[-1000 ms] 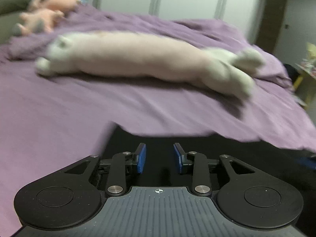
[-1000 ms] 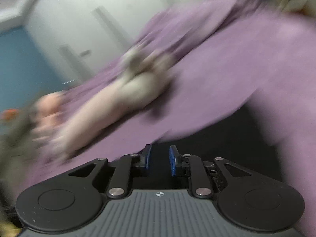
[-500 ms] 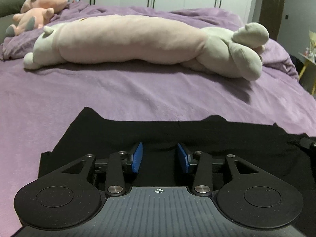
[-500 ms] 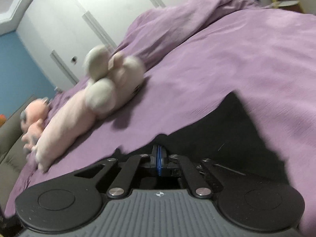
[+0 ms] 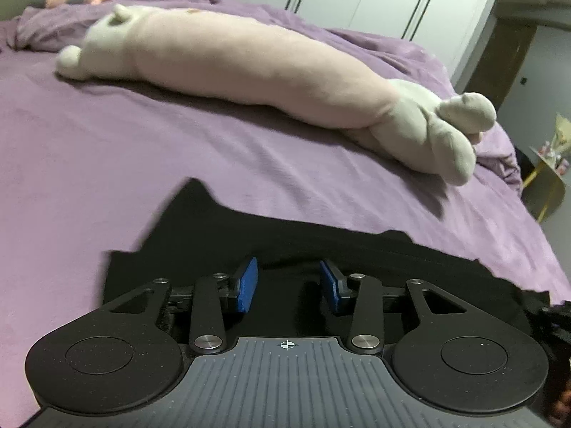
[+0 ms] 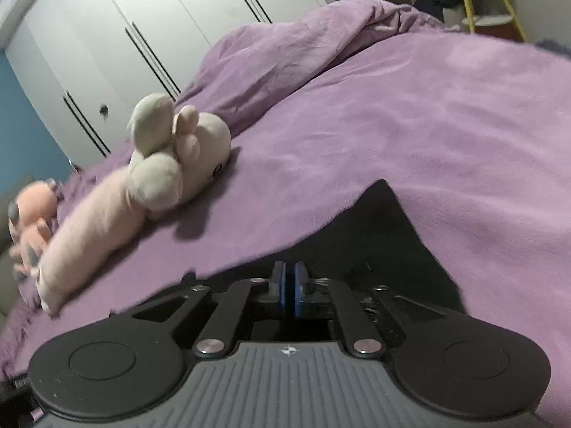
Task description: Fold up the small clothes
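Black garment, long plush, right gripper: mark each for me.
black garment (image 5: 271, 239), left wrist view, flat middle.
long plush (image 5: 249, 67), left wrist view, pink body.
right gripper (image 6: 289, 294), right wrist view, between jaws.

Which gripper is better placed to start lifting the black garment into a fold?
Right. The right gripper looks shut on the black garment's edge, whereas the left gripper is open above the cloth, gripping nothing.

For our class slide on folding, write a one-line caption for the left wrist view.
Open left gripper over a black garment on a purple bedspread, long plush toy behind.
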The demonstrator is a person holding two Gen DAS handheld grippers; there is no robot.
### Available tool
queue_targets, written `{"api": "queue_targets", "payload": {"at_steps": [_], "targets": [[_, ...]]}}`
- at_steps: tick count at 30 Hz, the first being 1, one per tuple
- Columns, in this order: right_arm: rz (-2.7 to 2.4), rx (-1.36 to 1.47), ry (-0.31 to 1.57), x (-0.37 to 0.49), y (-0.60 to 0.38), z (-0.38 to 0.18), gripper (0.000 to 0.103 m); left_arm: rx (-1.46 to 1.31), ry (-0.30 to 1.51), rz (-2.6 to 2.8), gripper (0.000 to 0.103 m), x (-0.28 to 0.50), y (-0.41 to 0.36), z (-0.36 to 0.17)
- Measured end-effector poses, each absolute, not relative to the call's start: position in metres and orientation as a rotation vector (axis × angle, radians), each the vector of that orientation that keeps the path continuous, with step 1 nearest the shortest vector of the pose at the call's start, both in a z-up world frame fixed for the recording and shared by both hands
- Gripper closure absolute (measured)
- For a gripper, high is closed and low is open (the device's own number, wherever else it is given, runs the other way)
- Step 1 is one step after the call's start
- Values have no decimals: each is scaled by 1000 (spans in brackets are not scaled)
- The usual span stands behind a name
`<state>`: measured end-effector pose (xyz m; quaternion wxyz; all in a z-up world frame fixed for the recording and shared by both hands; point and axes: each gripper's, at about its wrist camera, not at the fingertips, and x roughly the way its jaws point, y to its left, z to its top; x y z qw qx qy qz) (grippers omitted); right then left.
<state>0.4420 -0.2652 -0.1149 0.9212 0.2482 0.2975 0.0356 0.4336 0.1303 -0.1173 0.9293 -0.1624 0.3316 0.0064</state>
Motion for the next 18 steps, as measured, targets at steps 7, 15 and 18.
{"api": "queue_targets", "payload": {"at_steps": [7,15,18], "targets": [[156,465,638,329,-285,-116,84,-167,672,47,58,374,144,-114],[-91,318,689,277,-303,-87,84,-116,795,115,40,308,165,-95],[-44,387,716,276,-299,-87,75,-198,824,83,35,286,169,-93]]}}
